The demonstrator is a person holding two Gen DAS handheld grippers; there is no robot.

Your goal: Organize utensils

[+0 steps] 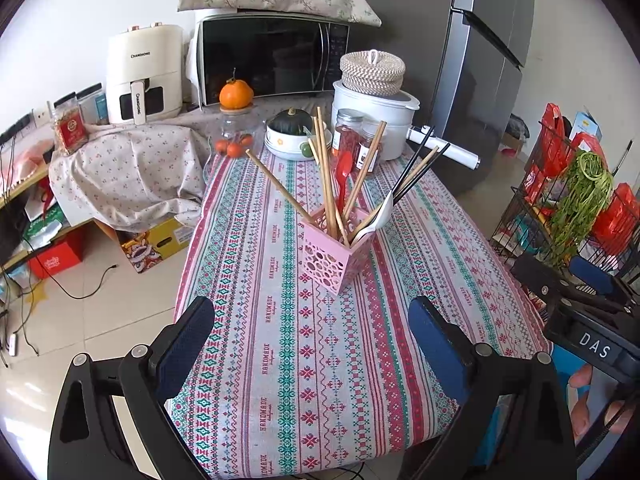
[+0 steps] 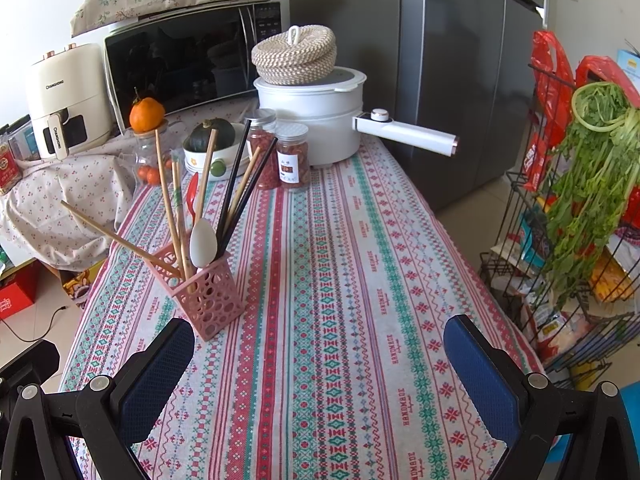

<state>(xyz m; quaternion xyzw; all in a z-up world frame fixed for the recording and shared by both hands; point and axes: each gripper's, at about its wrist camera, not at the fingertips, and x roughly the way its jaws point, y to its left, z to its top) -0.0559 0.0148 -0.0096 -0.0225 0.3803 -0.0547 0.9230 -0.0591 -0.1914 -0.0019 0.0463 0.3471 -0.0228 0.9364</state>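
Note:
A pink perforated utensil holder [image 1: 335, 259] [image 2: 205, 299] stands upright on the patterned tablecloth [image 1: 288, 344] [image 2: 340, 280]. Wooden chopsticks [image 1: 326, 176] [image 2: 168, 200], black chopsticks [image 1: 416, 172] [image 2: 234, 184], a red spoon [image 1: 344, 172] [image 2: 192, 194] and a white spoon [image 1: 380, 214] [image 2: 203, 242] stick out of it. My left gripper [image 1: 312, 332] hangs open over the near table edge, short of the holder, nothing between its fingers. My right gripper [image 2: 320, 356] is open too, holder just beyond its left finger; its body [image 1: 580, 312] appears at the right of the left wrist view.
At the table's far end stand a white pot [image 2: 316, 120] with a long handle and woven lid, two spice jars [image 2: 292, 158], a bowl with a squash [image 1: 294, 136] and a microwave [image 1: 272, 58]. A wire rack with greens [image 2: 592, 184] stands right of the table.

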